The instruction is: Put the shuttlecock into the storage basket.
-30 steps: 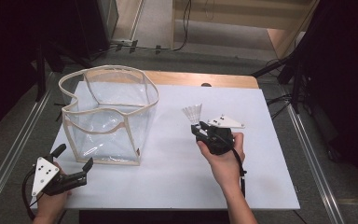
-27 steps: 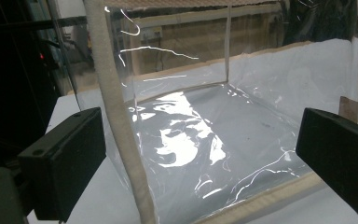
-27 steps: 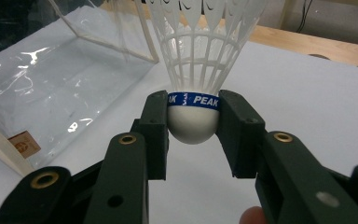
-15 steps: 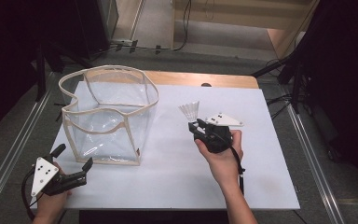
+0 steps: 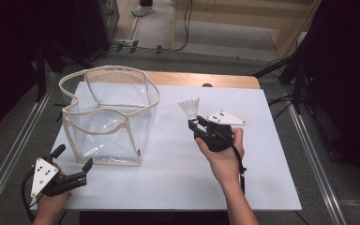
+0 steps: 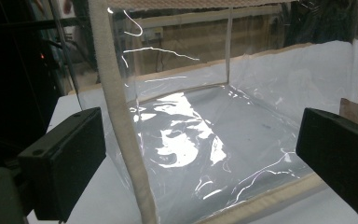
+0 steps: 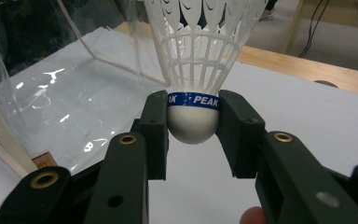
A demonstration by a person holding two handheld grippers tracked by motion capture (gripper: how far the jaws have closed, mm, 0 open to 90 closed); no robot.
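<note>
— Where is the white feathered shuttlecock [image 7: 193, 70] with the blue band?

— Its rounded cork base sits clamped between the jaws of the right gripper [image 5: 198, 123], feathers pointing up, held above the white table [image 5: 262, 154], right of the clear plastic bag with cream fabric trim [image 5: 108, 117].

— And the left gripper [image 5: 70, 165]?

— Its jaws stand wide apart with nothing between them, near the table's front left corner, facing the bag's side wall; it seems just short of touching, though the high view is too small to be sure.
</note>
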